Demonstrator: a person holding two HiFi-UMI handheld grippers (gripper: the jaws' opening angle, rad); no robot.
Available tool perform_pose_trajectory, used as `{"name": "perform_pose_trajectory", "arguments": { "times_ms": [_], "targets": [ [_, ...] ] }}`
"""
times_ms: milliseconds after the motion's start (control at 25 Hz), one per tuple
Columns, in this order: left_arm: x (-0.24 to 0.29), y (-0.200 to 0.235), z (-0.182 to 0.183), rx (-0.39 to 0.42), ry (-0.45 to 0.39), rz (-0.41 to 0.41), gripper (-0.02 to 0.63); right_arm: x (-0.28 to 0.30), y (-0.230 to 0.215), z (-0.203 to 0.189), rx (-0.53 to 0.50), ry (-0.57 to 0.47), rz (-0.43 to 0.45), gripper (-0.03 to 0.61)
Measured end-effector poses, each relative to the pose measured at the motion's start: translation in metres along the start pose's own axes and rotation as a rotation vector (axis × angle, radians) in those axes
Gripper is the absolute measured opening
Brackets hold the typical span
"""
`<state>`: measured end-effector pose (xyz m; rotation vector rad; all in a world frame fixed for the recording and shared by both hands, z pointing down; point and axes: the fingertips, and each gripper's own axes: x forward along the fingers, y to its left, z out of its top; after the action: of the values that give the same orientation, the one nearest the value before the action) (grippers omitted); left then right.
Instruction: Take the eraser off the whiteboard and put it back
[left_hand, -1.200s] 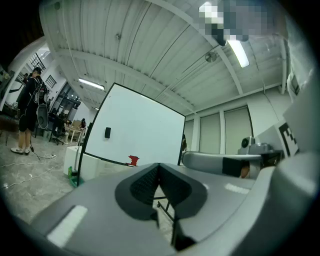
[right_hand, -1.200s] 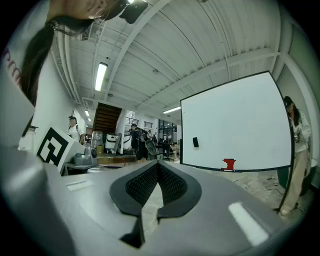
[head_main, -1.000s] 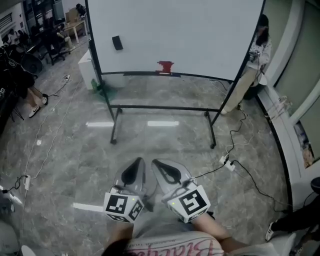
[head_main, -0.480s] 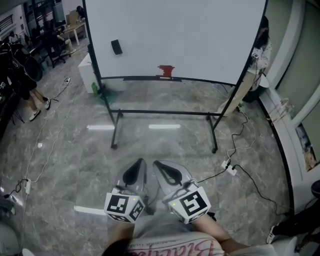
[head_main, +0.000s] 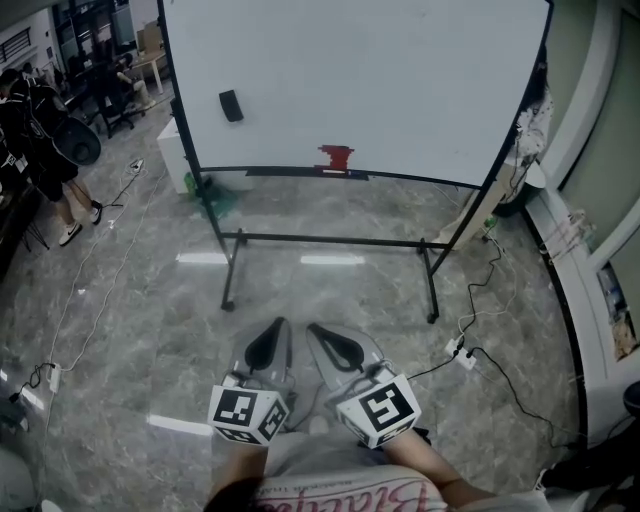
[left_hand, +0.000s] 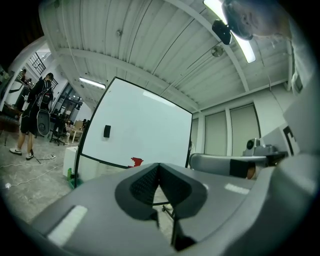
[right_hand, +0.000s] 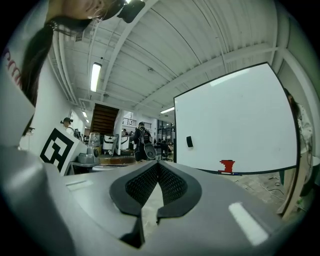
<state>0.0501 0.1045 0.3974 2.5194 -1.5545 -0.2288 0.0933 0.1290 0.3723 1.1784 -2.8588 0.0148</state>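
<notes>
A small black eraser (head_main: 231, 105) sticks to the upper left of the whiteboard (head_main: 400, 80), which stands on a wheeled frame across the floor. On the board's tray sits a red object (head_main: 336, 157). My left gripper (head_main: 279, 324) and right gripper (head_main: 311, 328) are held side by side in front of me, level, pointing at the board and well short of it. Both are shut with nothing between the jaws. The left gripper view shows the eraser (left_hand: 106, 131) and the red object (left_hand: 136, 161) beyond the closed left gripper (left_hand: 159, 166). The right gripper view shows the eraser (right_hand: 189, 141) past the right gripper (right_hand: 158, 163).
The board's stand legs (head_main: 232, 270) and crossbar lie between me and the board. Cables and a power strip (head_main: 460, 352) trail over the marble floor on the right. A person (head_main: 45, 150) stands at the left; another person (head_main: 530, 120) is partly hidden behind the board's right edge.
The whiteboard has grown larger and shifted in the head view as I move toward it. Both grippers keep their place in front of me and stay shut.
</notes>
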Motion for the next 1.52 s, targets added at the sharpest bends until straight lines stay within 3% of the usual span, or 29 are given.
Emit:
{"name": "perform_pose_trajectory", "arguments": {
  "times_ms": [520, 920, 1520],
  "targets": [
    [0.046, 0.049, 0.009, 0.002, 0.0, 0.067, 0.0, 0.063, -0.038, -0.001, 0.017, 0.015, 0.053, 0.002],
    [0.104, 0.141, 0.026, 0.012, 0.014, 0.046, 0.0, 0.17, -0.066, 0.001, 0.016, 0.008, 0.02, 0.002],
    [0.189, 0.28, 0.073, 0.023, 0.01, -0.07, 0.0, 0.344, -0.115, 0.037, 0.0, -0.04, -0.193, 0.003]
  ]
}}
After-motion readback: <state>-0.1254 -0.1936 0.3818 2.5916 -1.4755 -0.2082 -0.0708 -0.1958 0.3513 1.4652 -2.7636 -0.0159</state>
